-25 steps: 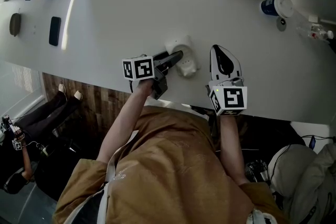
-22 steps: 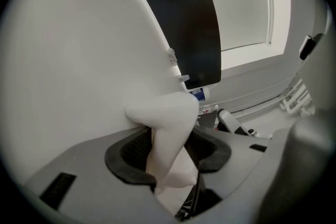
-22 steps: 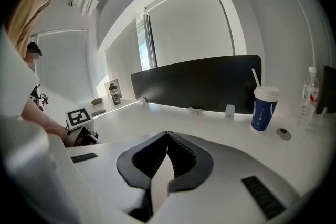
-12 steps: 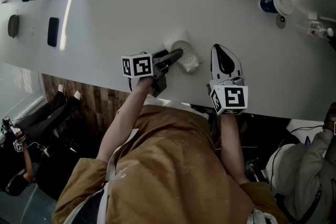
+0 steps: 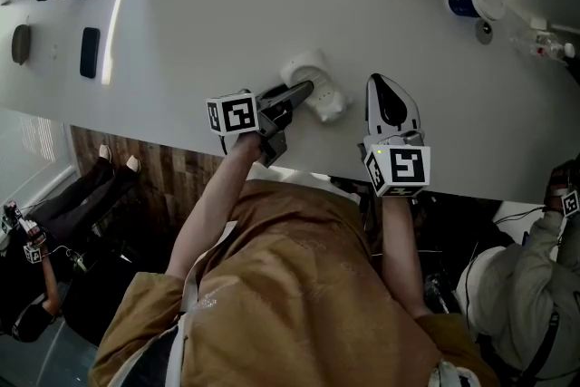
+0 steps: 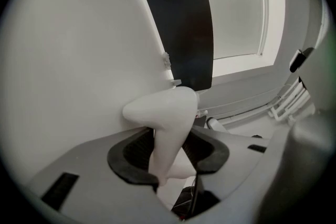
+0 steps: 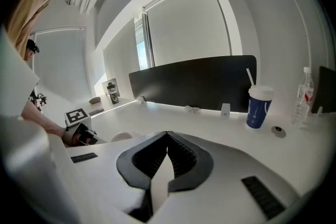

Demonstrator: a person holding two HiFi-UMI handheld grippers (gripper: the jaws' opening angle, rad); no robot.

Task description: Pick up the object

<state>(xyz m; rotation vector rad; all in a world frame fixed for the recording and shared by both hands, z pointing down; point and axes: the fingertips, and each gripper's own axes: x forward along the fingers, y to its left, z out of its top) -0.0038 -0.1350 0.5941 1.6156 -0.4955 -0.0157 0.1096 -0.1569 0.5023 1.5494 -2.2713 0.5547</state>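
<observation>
**White on white: left jaws closing round the object**

White table (image 5: 208, 4), white target, so I trust the gripper cameras more than the head view. At the far left lie a small dark oval (image 5: 20, 43) and a dark slab (image 5: 89, 53), well away from the work, and I leave them alone.

Near the front edge the left gripper (image 5: 305, 90) reaches in low from the side. I take that to be the angle that lets the jaws straddle the white object (image 5: 322, 97) across its narrower part. In the left gripper view the jaws are closing. That narrow part sits between the pads with both pads against it, and the rounded end pokes out beyond the tips. I cannot tell whether the object is resting on the table or just clear of it. My reading is that the grip is being made and the lift comes next.

Just to the right, the right gripper (image 5: 381, 86) points away from me over the table, jaws together and nothing between them. It looks parked so it won't nudge the object.

Far right, a blue cup (image 5: 473, 3) with a white lid stands well apart.
</observation>
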